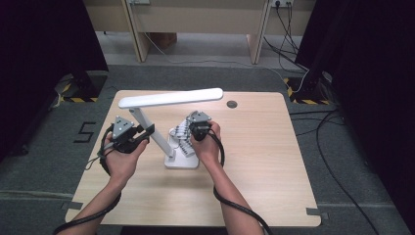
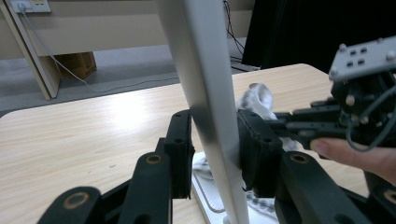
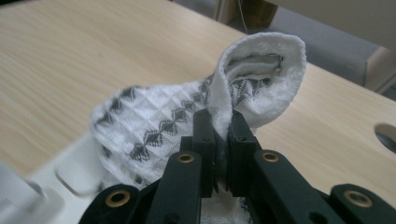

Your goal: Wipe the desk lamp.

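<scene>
High view: left claw (image 1: 145, 131) clamps lamp stem (image 1: 155, 134); right claw (image 1: 187, 131) pinches cloth (image 1: 182, 135) over lamp base (image 1: 181, 161).

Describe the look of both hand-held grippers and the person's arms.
Each hand-held gripper, left and right, is black with a grey three-cornered plate on top. The jaws are flat black bars with brass-coloured rivets. A black cable trails back along each forearm. The forearms are bare, with no sleeves or gloves in sight.

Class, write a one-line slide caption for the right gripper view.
Right gripper pinches a fold of white, grey-patterned cloth above the lamp base on the wooden table.
</scene>
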The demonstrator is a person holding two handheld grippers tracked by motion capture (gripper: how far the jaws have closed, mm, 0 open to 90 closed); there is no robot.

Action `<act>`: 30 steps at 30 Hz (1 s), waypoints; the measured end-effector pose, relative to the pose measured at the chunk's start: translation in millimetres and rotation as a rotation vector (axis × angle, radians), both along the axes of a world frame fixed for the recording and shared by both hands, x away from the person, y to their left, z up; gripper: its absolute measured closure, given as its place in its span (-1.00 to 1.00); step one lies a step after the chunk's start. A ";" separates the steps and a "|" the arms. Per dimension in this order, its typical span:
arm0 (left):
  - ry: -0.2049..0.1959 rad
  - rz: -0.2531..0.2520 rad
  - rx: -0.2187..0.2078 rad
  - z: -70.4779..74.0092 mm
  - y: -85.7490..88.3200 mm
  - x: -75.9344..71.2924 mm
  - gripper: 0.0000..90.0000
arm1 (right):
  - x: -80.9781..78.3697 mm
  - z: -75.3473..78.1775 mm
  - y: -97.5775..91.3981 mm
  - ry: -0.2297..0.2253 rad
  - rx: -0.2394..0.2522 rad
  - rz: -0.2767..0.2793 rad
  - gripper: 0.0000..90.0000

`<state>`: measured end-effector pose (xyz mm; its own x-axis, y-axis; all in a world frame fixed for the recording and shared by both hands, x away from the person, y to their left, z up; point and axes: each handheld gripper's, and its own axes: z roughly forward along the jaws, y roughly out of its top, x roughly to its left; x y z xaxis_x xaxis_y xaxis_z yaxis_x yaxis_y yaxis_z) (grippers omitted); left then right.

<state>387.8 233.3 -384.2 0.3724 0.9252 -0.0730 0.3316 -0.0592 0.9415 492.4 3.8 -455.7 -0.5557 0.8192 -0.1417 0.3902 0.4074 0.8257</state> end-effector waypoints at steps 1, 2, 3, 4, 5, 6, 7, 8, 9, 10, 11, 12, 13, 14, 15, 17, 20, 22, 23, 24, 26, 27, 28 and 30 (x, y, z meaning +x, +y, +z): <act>0.000 -0.001 0.000 0.0 0.1 0.0 0.47 | 1.3 3.1 4.2 0.000 0.016 0.010 0.90; 0.000 -0.001 0.000 0.0 0.3 -0.1 0.47 | 3.0 5.5 8.5 -0.007 0.037 0.018 0.90; 0.000 -0.002 0.000 -0.1 0.6 -0.1 0.47 | 3.7 8.1 13.6 -0.003 0.057 0.024 0.90; 0.001 -0.003 0.000 -0.1 0.7 -0.1 0.47 | 5.5 10.3 19.6 -0.009 0.065 0.039 0.90; 0.001 -0.003 0.001 0.0 0.8 0.0 0.47 | 6.2 11.0 23.6 -0.008 0.075 0.044 0.90; 0.001 -0.004 0.001 0.0 0.8 0.1 0.47 | 7.5 11.4 28.4 -0.005 0.085 0.054 0.90; 0.001 -0.004 0.001 0.0 0.8 0.0 0.47 | 8.8 11.2 33.0 0.000 0.088 0.065 0.90; 0.001 -0.004 0.001 0.0 0.7 0.0 0.47 | 10.0 10.2 37.2 0.003 0.089 0.073 0.90; 0.000 -0.004 0.000 -0.1 0.7 0.0 0.47 | 11.1 8.8 41.0 0.007 0.087 0.081 0.90; 0.000 -0.004 -0.001 -0.2 0.8 0.1 0.47 | 12.4 6.7 44.5 0.011 0.090 0.088 0.90; 0.000 -0.005 -0.001 -0.2 0.9 0.0 0.47 | 13.8 4.7 47.0 0.016 0.088 0.093 0.90; 0.000 -0.005 -0.001 -0.1 0.9 0.0 0.47 | 14.8 1.4 50.1 0.033 0.093 0.093 0.90; 0.000 -0.005 -0.001 -0.2 1.0 0.1 0.47 | 16.4 -1.2 51.7 0.036 0.088 0.099 0.90; 0.000 -0.005 -0.002 -0.2 1.1 0.1 0.47 | 17.3 -3.6 52.9 0.044 0.086 0.097 0.90; -0.001 -0.005 -0.002 -0.3 0.9 0.1 0.47 | 18.0 -6.0 53.6 0.055 0.081 0.099 0.90; -0.001 -0.004 0.000 -0.2 0.5 0.1 0.47 | 19.8 -11.3 54.5 0.075 0.065 0.108 0.90; -0.001 -0.004 0.001 -0.3 0.7 -0.1 0.47 | 21.9 -19.6 55.8 0.111 0.049 0.115 0.90; 0.000 -0.004 -0.001 -0.3 1.1 -0.1 0.47 | 22.4 -23.6 56.2 0.132 0.039 0.112 0.90; 0.000 -0.004 -0.001 -0.3 0.9 0.0 0.47 | 22.9 -25.1 55.9 0.137 0.033 0.112 0.90; -0.001 -0.004 0.000 -0.3 0.8 0.0 0.47 | 23.1 -26.1 55.6 0.142 0.028 0.112 0.90; 0.000 -0.003 0.000 -0.2 0.7 0.0 0.47 | 23.7 -27.6 54.4 0.148 0.013 0.112 0.90; 0.000 -0.004 0.000 -0.2 0.8 -0.1 0.47 | 23.5 -28.3 53.8 0.159 0.011 0.107 0.90; 0.000 -0.003 -0.001 -0.3 0.8 -0.1 0.47 | 23.6 -29.1 52.9 0.164 0.006 0.103 0.90; 0.000 -0.002 -0.002 -0.4 0.9 -0.2 0.47 | 24.0 -30.9 50.4 0.170 0.002 0.103 0.90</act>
